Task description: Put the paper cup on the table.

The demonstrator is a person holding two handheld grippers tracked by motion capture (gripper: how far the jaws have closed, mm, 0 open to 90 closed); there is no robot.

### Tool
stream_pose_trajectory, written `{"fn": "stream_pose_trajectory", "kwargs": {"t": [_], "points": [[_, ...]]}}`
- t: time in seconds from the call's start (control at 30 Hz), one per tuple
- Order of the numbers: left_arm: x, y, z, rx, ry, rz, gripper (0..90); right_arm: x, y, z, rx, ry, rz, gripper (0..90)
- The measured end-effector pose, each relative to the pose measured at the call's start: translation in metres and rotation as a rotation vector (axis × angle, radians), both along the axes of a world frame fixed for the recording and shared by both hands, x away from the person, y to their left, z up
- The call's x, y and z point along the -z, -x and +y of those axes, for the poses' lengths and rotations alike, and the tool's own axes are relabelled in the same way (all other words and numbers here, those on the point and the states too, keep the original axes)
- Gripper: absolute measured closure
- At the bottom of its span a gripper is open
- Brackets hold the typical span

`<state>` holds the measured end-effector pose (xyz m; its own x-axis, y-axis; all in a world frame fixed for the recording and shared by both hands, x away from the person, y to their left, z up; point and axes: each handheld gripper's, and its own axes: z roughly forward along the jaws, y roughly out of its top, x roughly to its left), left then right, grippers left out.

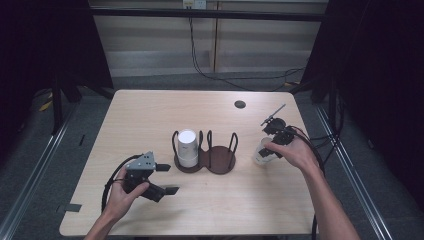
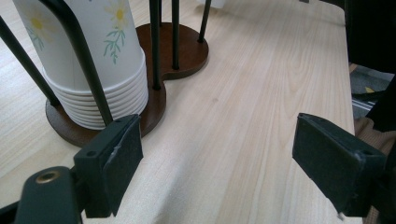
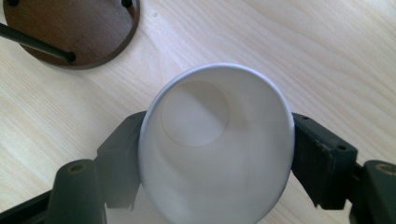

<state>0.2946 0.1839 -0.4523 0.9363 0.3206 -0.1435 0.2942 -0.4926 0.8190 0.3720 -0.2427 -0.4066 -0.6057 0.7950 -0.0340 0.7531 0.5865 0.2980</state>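
A brown two-bay cup holder (image 1: pixel 220 161) with black wire posts stands mid-table. Its left bay holds a stack of white paper cups (image 1: pixel 187 147), rims down; in the left gripper view the stack (image 2: pixel 93 60) shows daisy prints beside the holder base (image 2: pixel 183 50). My left gripper (image 1: pixel 169 179) hovers open at the holder's front left, and its jaws (image 2: pixel 217 154) are wide apart over bare wood. To the right of the holder, my right gripper (image 1: pixel 266 151) grips a single white paper cup (image 1: pixel 260 151). That cup (image 3: pixel 210 140) faces its camera mouth-first, with both pads of the right gripper (image 3: pixel 215 156) against its sides.
A small black round disc (image 1: pixel 240 104) lies near the table's far edge. The holder's right bay (image 3: pixel 70 28) has nothing in it. Cables trail off the table's right edge (image 1: pixel 320 145). Bare wood stretches along the front of the table (image 1: pixel 225 210).
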Motion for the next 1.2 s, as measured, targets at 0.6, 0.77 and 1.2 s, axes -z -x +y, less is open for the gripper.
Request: {"fn": "stream_pose_trajectory", "kwargs": {"t": [0.6,0.77,1.2], "points": [[0.002,0.001,0.001,-0.006,-0.007,0.001,16.1,0.018,-0.010,0.008,0.010,0.032,0.010,17.9],[0.001,0.001,0.002,-0.016,0.003,-0.003,16.2,0.023,-0.010,0.005,0.031,-0.010,0.013,13.8],[-0.001,0.002,0.003,-0.027,-0.002,-0.016,16.2,0.017,-0.007,0.002,0.077,-0.076,-0.036,14.4]]}}
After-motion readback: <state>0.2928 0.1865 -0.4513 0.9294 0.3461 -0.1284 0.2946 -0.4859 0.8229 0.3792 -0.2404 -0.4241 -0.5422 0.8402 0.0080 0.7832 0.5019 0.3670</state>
